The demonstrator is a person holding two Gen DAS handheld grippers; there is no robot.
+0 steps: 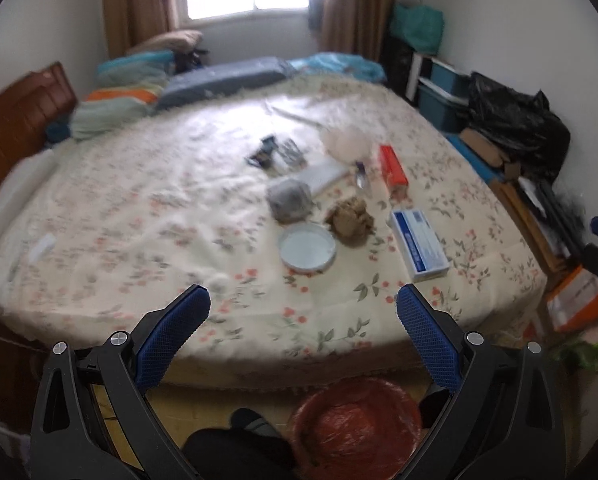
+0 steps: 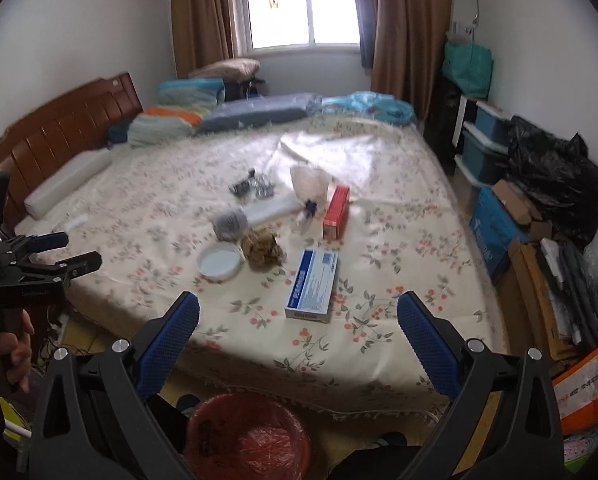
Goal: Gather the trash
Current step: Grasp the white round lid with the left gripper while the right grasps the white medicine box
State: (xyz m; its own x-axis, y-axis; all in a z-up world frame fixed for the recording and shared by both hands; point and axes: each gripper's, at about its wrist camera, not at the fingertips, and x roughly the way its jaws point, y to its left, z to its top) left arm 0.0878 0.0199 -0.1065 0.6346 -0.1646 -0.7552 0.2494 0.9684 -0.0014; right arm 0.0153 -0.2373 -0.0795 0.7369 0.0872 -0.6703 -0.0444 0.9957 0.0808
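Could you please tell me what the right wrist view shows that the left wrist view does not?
Only the right wrist view shows the left gripper from outside, gripped by a hand. Only the left wrist view shows that gripper's own open blue fingers up close. Both share the bed, the white-and-blue box, the white lid, the crumpled brown paper and the red-lined bin.

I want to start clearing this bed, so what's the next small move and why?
Probably reach the right gripper forward to the blue and white box: both grippers are open and empty, that box lies nearest on the bed, and the red-lined bin waits just below.
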